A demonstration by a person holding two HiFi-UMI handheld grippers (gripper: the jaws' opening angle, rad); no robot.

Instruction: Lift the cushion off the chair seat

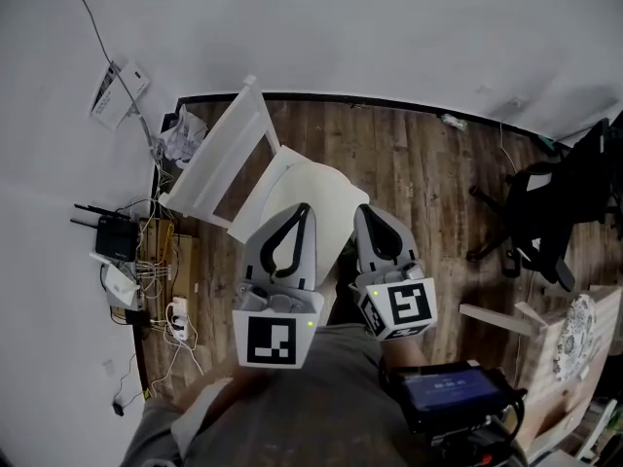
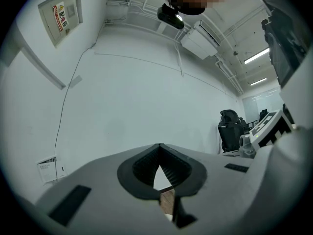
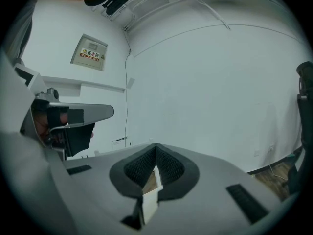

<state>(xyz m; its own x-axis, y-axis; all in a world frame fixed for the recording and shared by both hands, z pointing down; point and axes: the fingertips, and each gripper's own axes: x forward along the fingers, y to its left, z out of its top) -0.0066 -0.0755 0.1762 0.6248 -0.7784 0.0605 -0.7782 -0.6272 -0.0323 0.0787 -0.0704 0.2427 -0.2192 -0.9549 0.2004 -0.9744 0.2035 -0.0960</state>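
White painted wall (image 1: 341,27) and brown wood-plank floor (image 1: 419,163) fill the head view. A white wooden slat-back chair (image 1: 224,144) stands on the floor close to the wall, seen from above and angled. The pale cream flat seat cushion (image 1: 326,188) lies on the chair seat, covering most of it, not raised. A black wheeled office chair (image 1: 545,212) stands well apart at the right. The left gripper (image 1: 304,207), grey with black-lined jaws, is held level over the near part of the cushion. Its own view shows the jaw tips meeting, nothing pinched between them and floor visible through the gap behind. The right gripper (image 1: 364,209) is just beside it, over the cushion's right edge and tipped slightly down, tips also together on nothing. Whether either tip touches the cushion cannot be told. A black box with a lit screen (image 1: 453,392) sits at the person's waist, lower right. A round patterned plate (image 1: 576,324) is at the far right. A black router with antennas (image 1: 115,236) and a tangle of white cables (image 1: 170,314) lie by the wall at left. A white paper sheet (image 1: 117,90) hangs on the wall above them.
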